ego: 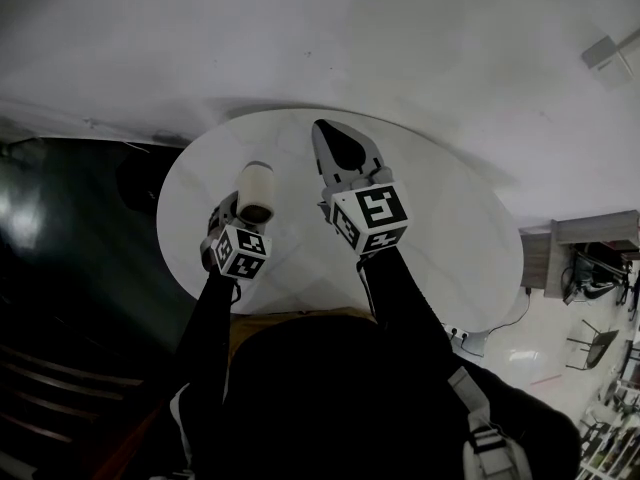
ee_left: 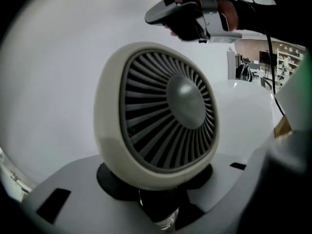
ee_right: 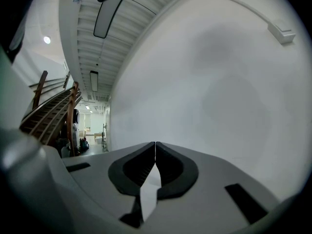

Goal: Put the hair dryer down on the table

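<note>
Cream-white with a dark grille, the hair dryer (ee_left: pixel 165 116) is clamped by its handle in the left tool (ee_left: pixel 158 199), held over the round white bench (ego: pixel 455 233) and apparently clear of it. The right tool (ee_right: pixel 155 146) is pressed together on nothing. Lowering and release are not yet done, so the task looks barely begun.

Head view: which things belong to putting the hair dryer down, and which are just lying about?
Job: hair dryer, left gripper holding it, table.
Lying about: right gripper, jaws together and empty; box on the wall.
</note>
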A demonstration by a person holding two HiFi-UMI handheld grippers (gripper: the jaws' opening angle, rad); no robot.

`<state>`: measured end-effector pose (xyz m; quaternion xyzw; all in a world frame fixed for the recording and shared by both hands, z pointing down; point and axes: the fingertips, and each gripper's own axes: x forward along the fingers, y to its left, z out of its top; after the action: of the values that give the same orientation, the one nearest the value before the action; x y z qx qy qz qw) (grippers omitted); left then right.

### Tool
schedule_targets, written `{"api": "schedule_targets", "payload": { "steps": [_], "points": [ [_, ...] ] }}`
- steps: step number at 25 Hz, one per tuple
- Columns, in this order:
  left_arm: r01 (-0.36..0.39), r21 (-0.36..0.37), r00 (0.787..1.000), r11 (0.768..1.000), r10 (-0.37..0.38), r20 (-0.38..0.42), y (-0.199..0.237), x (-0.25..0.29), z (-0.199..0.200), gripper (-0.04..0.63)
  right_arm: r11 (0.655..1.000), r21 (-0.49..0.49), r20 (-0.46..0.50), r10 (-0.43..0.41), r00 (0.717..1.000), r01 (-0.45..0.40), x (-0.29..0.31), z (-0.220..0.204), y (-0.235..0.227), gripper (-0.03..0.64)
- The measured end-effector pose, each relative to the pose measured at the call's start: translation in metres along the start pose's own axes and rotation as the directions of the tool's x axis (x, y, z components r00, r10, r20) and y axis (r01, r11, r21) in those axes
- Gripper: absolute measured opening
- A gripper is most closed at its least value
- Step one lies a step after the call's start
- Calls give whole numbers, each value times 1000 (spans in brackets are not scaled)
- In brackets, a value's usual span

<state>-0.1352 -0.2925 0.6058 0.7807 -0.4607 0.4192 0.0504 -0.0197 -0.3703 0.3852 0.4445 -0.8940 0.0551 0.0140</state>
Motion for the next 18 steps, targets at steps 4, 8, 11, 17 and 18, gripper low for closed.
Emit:
{"api": "schedule_targets", "payload": {
  "steps": [4, 8, 11, 17, 18],
  "points": [
    [20, 76, 998, 997, -15, -66, -10, 15, -19, 196, 1000, -4, -1, 1, 1000, -1, 1, 1, 3, 26],
    [50, 127, 995, 991, -39, -91, -19, 26, -24, 198, 1000, -4, -4, -5, 1000, 5, 2, 0, 2, 26],
    [76, 139, 992, 987, -62, -108, -27, 33, -27, 204, 1000, -5, -5, -5, 1000, 5, 2, 0, 3, 26],
    [138, 185, 981, 973, -108, -163, -45, 45, -41, 212, 1000, -7, -11, -11, 1000, 11, 1, -2, 1, 26],
    [145, 198, 979, 969, -112, -172, -47, 47, -42, 212, 1000, -8, -10, -13, 1000, 13, 1, -1, 0, 26]
  ]
}}
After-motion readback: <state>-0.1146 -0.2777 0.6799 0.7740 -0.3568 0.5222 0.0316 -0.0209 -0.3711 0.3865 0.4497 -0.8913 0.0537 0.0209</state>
